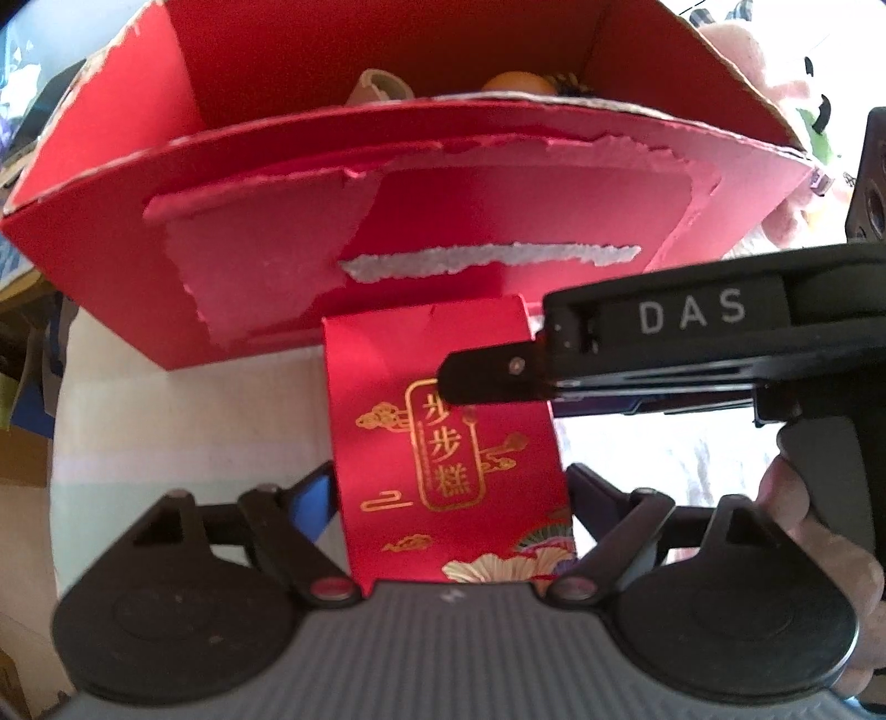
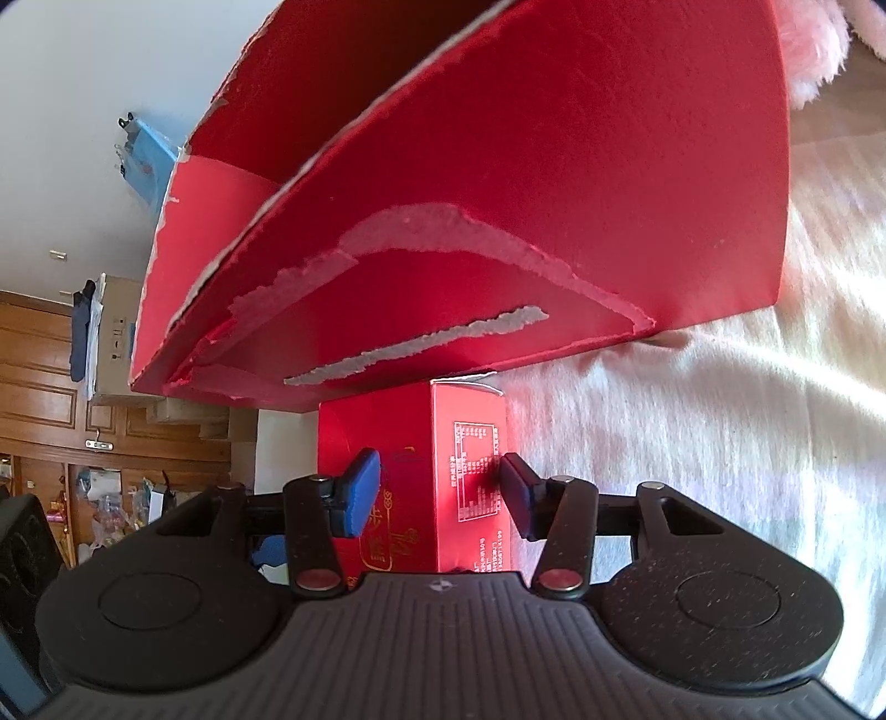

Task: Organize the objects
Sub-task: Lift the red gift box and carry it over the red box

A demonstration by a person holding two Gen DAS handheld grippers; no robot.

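1. Left gripper: jaws pressed against both long edges of the small red carton, the one with gold lettering. The blue pad on the left jaw shows at the carton's edge. Reads as a firm grasp.
2. Right gripper: jaws straddle the same small red carton from the side. The blue pad lies against the gold-printed face and the dark pad against the printed text panel. Appears to be gripping; contact is close, though I cannot rule out a hair of gap.
3. Seen from the left wrist, the right gripper comes in from the right and crosses the carton's upper half.
4. Task item location: the carton sits between both sets of jaws, its far end just short of the front wall of the big red box. Whether it touches that wall I cannot tell.
5. Judgement on the step: carton looks bound for the big box. One grip should let go before the lift; two grips at crossed angles could twist or crush thin card. Lift the carton above the torn rim before moving forward.
6. Risk: the front wall is peeled and ragged, so a carton corner could snag there.
7. Container: big red box, open-topped, beyond the jaws. Over the rim show a beige curved piece, an orange round item, and something dark beside it, not identifiable.
8. Right of the box: pink plush on pale cloth.
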